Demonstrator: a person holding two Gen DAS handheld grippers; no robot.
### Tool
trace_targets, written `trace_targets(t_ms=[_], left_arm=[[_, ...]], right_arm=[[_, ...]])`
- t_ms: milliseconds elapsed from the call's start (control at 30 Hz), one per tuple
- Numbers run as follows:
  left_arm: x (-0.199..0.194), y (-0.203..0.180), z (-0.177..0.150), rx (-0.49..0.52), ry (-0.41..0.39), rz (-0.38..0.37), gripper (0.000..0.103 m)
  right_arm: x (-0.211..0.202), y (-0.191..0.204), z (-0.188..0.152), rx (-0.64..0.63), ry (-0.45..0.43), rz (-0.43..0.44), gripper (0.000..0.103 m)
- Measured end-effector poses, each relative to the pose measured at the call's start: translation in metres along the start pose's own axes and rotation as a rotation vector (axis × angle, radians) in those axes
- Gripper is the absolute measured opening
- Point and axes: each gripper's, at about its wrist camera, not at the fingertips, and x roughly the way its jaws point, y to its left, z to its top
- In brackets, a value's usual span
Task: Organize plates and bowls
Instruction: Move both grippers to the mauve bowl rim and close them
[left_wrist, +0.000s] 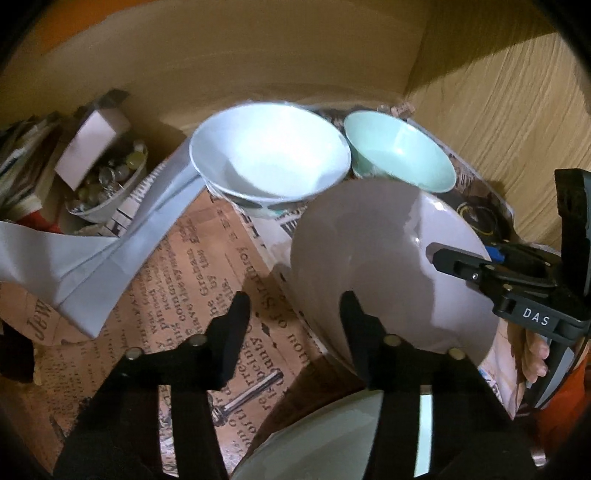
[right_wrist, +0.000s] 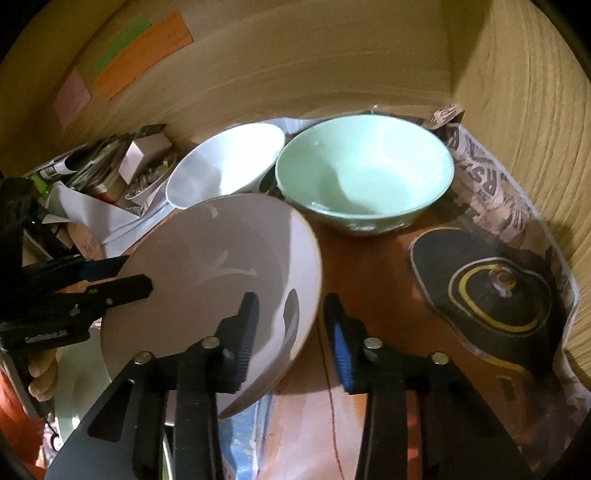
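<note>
Both claws were set on the pale grey bowl (right_wrist: 221, 273), which sat tilted on the newspaper-lined shelf (left_wrist: 207, 266) inside a wooden cabinet. My left claw (left_wrist: 295, 317) straddled the bowl's near-left rim, one finger outside on the newsprint side, one inside the basin; I could not tell whether the pads were pressing. My right claw (right_wrist: 291, 325) straddled the opposite rim, with the blue-padded finger (right_wrist: 340, 354) outside. A gap showed between that pad and the rim, so I judged it not yet clamped.

Behind the grey bowl stood a white bowl (left_wrist: 269, 155) and a mint-green bowl (right_wrist: 365, 170), side by side and very close together, the grey bowl's far edge near both. A pale green plate (left_wrist: 314, 435) lay below the grey bowl at the shelf front.

Clutter at left: a small dish of beads (left_wrist: 107, 184), a folded white paper (left_wrist: 92, 251), stacked booklets.

Risks, as judged:
- Glazed rim is slick; a shallow pinch on a tilted bowl could slip and drop it onto the plate beneath.
- Unequal closing of the two claws could twist the bowl out of one grip.
- Lifting forward carelessly could knock the white or mint bowl.
- Newspaper lining could drag and shift neighbours.
</note>
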Motion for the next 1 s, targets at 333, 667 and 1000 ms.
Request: trace_targets(t_ms=[333,667,1000], left_arm=[[0.013,-0.01,0.007,0.005,0.056,-0.029,0.022],[0.001,-0.016,0.009,-0.01,0.004,0.007,0.02],[-0.051,-0.023,0.003,0.013,-0.144,0.017,0.02]], right_arm=[[-0.002,0.002,-0.001,0.028,-0.015,0.016,0.022],[-0.018,0.009,-0.001,0.036,-0.055,0.004,0.022],[-0.053,0.032,0.001,0.005,-0.163,0.01,0.022]])
